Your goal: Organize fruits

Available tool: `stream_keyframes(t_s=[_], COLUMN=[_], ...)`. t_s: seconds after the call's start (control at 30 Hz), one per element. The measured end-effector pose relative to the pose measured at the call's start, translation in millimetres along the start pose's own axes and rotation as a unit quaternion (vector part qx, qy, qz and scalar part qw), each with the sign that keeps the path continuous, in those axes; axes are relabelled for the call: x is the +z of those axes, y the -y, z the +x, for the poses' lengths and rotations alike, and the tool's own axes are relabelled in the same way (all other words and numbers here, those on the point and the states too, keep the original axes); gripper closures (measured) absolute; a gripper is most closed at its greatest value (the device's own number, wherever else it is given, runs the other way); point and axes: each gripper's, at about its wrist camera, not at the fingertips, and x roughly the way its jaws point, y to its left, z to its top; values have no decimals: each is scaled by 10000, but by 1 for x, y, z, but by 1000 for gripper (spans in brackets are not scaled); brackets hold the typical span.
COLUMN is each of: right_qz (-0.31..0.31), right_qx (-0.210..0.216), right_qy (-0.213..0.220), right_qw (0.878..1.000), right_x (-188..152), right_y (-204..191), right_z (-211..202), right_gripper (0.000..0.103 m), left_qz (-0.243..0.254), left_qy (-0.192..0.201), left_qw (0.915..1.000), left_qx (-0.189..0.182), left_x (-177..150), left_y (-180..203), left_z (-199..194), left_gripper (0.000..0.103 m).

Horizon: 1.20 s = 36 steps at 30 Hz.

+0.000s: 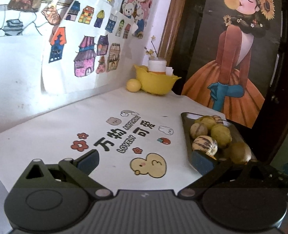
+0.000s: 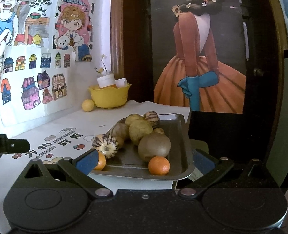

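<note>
Dark metal tray (image 2: pixel 180 146) holds the piled fruits (image 2: pixel 142 136) (near right table edge), within reach; right gripper (image 2: pixel 146 161) and left gripper (image 1: pixel 144 160) both gape wide, empty.

Dark metal tray (image 2: pixel 180 136) — dull sheen; yellow plastic bowl (image 2: pixel 109 97) — smooth.

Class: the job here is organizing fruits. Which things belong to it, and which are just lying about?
Belong: dark tray, striped melons, green fruits, oranges, yellow bowl, yellow ball-like fruit.
Lying about: white jar, wall drawings, girl poster, printed tablecloth.
</note>
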Motion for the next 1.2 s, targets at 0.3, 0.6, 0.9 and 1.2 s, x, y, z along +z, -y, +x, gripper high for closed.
stream_keyframes(t_s=[0.3, 0.6, 0.9, 1.2], right_qz=[180, 114, 34, 207], right_qx=[-105, -223, -88, -183], right_qy=[203, 505, 503, 629], right_qw=[9996, 9984, 9987, 9976], right_x=[-9, -15, -25, -36], right_y=[-11, -17, -27, -24], right_z=[-16, -31, -51, -73], right_gripper=[1, 1, 1, 1], left_qz=[-66, 30, 152, 437], left_qy=[181, 372, 384, 357], left_qw=[9998, 9993, 9991, 9984], left_qx=[67, 90, -44, -45], left_x=[-13, -21, -27, -42], left_y=[-18, -26, -31, -27], left_z=[-12, -25, -35, -48], left_gripper=[0, 0, 0, 0])
